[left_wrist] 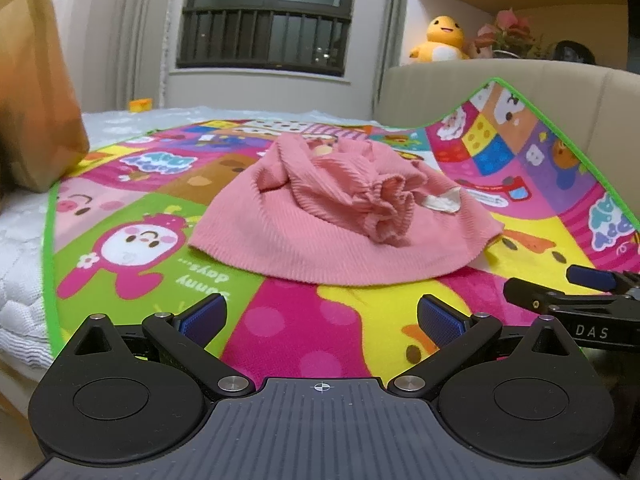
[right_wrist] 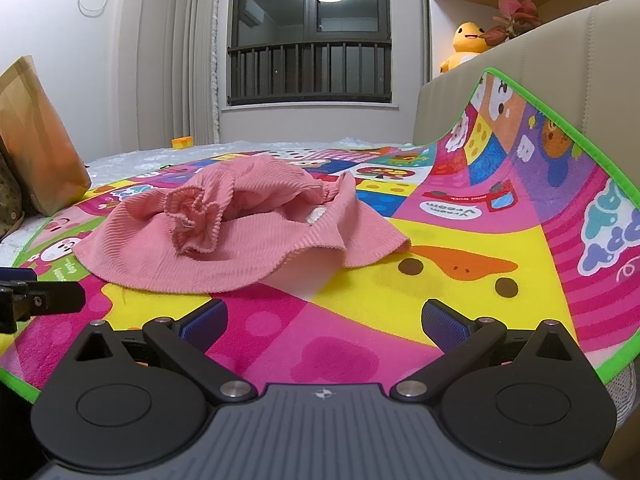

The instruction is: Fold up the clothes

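A crumpled pink ribbed garment point(left_wrist: 320, 220) point(right_wrist: 224, 240) lies in a heap on a colourful cartoon play mat point(left_wrist: 300, 328) point(right_wrist: 440, 240), a ruffled cuff bunched on top. My left gripper point(left_wrist: 322, 318) is open, low over the mat, a short way in front of the garment's near hem. My right gripper point(right_wrist: 324, 322) is also open, just short of the garment's near right edge, which lifts slightly off the mat. Nothing sits between either pair of fingers. The right gripper's side shows at the right edge of the left wrist view point(left_wrist: 576, 296).
The mat covers a white mattress point(left_wrist: 20, 260) and curls up against a beige headboard point(left_wrist: 520, 80) on the right. A brown paper bag point(left_wrist: 36, 92) point(right_wrist: 36, 140) stands at the left. A yellow plush duck point(left_wrist: 442, 40) and a plant sit on the shelf behind.
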{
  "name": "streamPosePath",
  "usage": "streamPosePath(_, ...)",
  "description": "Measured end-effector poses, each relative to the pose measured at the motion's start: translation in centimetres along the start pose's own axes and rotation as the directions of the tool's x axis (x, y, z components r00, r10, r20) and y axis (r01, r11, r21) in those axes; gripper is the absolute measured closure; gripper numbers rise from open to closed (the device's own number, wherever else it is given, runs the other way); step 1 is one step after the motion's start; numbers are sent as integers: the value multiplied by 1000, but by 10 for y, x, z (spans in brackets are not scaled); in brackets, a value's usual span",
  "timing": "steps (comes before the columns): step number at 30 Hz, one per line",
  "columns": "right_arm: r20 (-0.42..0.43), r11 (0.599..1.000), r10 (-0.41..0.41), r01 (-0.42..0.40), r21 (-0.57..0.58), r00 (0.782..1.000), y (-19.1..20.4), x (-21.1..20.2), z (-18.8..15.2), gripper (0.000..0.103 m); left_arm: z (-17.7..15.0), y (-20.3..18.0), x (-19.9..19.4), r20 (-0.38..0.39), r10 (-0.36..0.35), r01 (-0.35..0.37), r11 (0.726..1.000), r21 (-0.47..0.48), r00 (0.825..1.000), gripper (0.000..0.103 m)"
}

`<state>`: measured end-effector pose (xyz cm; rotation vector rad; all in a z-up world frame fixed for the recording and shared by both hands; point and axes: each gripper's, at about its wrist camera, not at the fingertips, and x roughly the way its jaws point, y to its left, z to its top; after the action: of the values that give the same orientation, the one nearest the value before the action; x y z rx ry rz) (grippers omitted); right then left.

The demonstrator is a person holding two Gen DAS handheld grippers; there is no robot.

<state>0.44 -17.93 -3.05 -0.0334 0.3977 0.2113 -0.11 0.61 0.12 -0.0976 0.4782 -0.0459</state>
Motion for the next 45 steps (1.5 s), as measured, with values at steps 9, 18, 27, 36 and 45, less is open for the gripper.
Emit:
streamPosePath(9,-55,1000,19,-18,5,998,-6,11,6,0,16,10,15,-43,-22,22,1000,0,999,0)
streamPosePath(18,-115,980,121,-100,173,986,-33,53,54,0,57,48,56,-94,-173,162,980,-118,980,0)
streamPosePath(27,-208,969,149,-101,227,967,-65,193,122,0,123,85,155,-101,-152,142,984,-106,983,0)
streamPosePath(36,-263,863,271,-113,492,926,-89,248,109,0,111,111,209,-244,-134,110,988,-108,960,0)
streamPosePath(45,-163,969,154,-116,220,975,-70,229,121,3,114,102,201,-218,-112,111,994,-17,969,0)
